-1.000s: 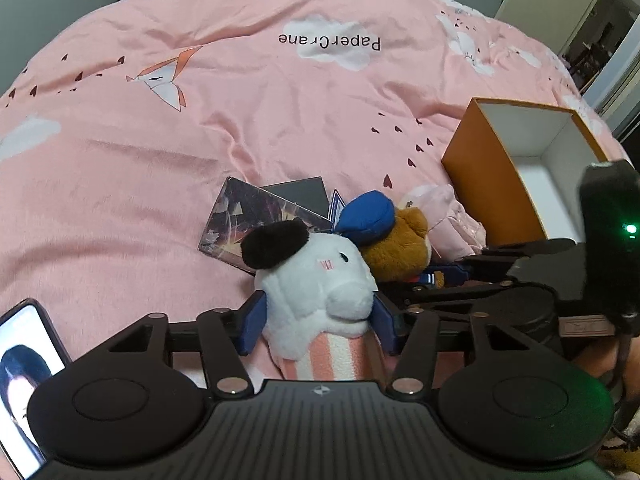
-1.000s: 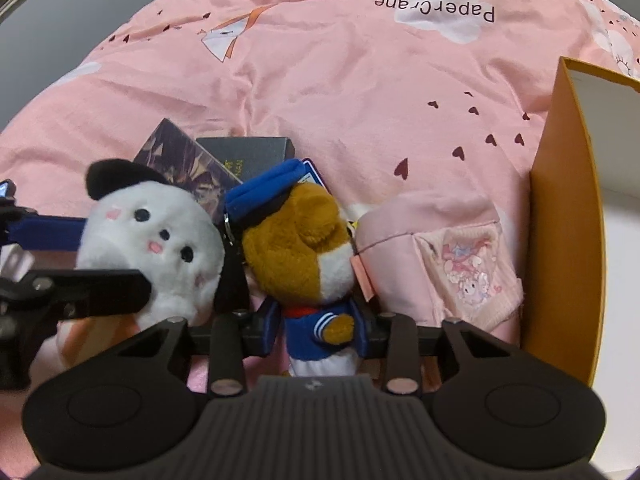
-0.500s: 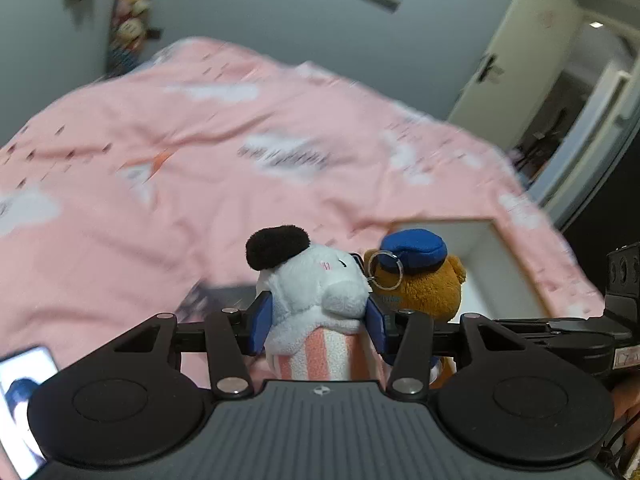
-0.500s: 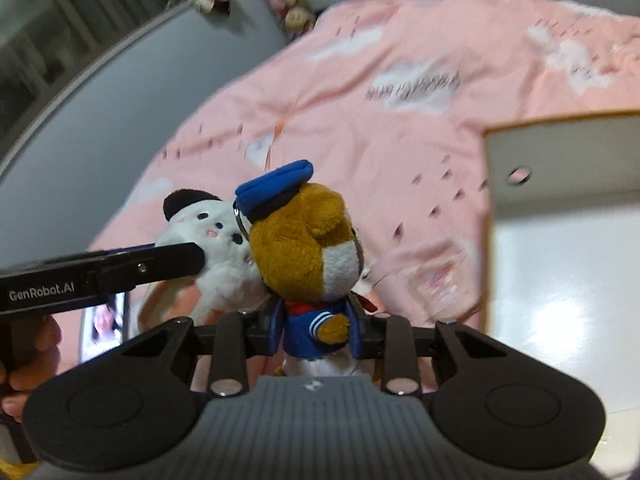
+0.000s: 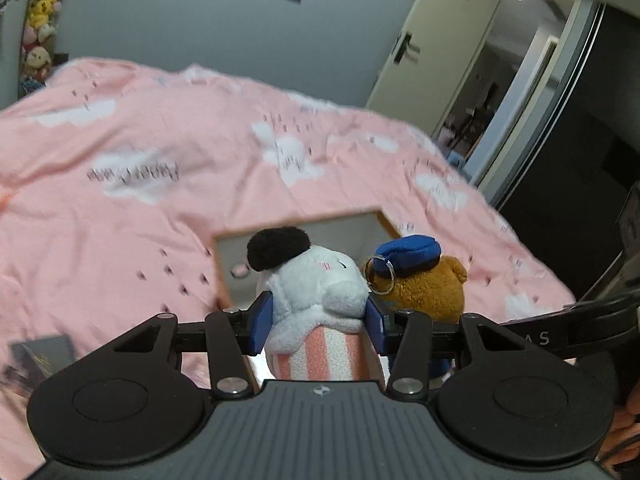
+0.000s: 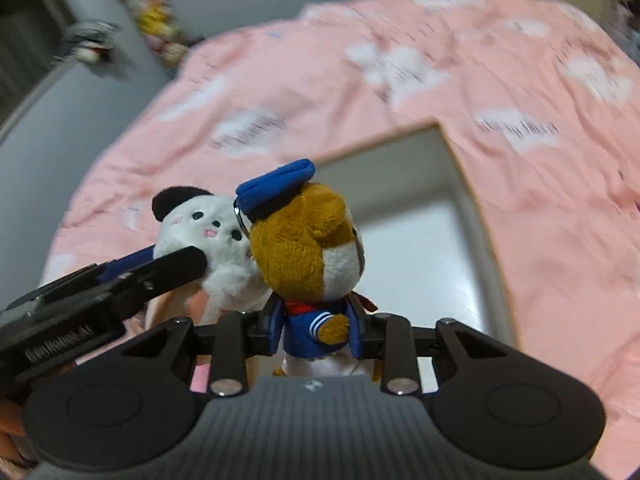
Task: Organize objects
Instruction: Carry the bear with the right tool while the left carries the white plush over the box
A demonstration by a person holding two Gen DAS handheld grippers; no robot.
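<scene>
My left gripper (image 5: 318, 322) is shut on a white plush with a black ear (image 5: 320, 280) and a pink-striped body, held above the bed. My right gripper (image 6: 316, 330) is shut on a brown bear plush in a blue sailor cap and jacket (image 6: 308, 240). The two plushes touch side by side; the bear (image 5: 424, 280) shows to the right in the left wrist view, the white plush (image 6: 200, 232) to the left in the right wrist view. Below and beyond both lies an open orange box with a white inside (image 6: 416, 248), also in the left wrist view (image 5: 228, 256).
A pink quilt with white clouds (image 5: 160, 152) covers the bed. A dark booklet (image 5: 40, 354) lies at the lower left. Several plush toys (image 5: 38, 20) hang on the far wall. A door (image 5: 432, 48) stands open at the back right. A hand (image 6: 8, 420) holds the left gripper.
Both grippers have lifted their plushes off the quilt and carried them rightward over the open box. The phone and the pink pouch have dropped out of view.
</scene>
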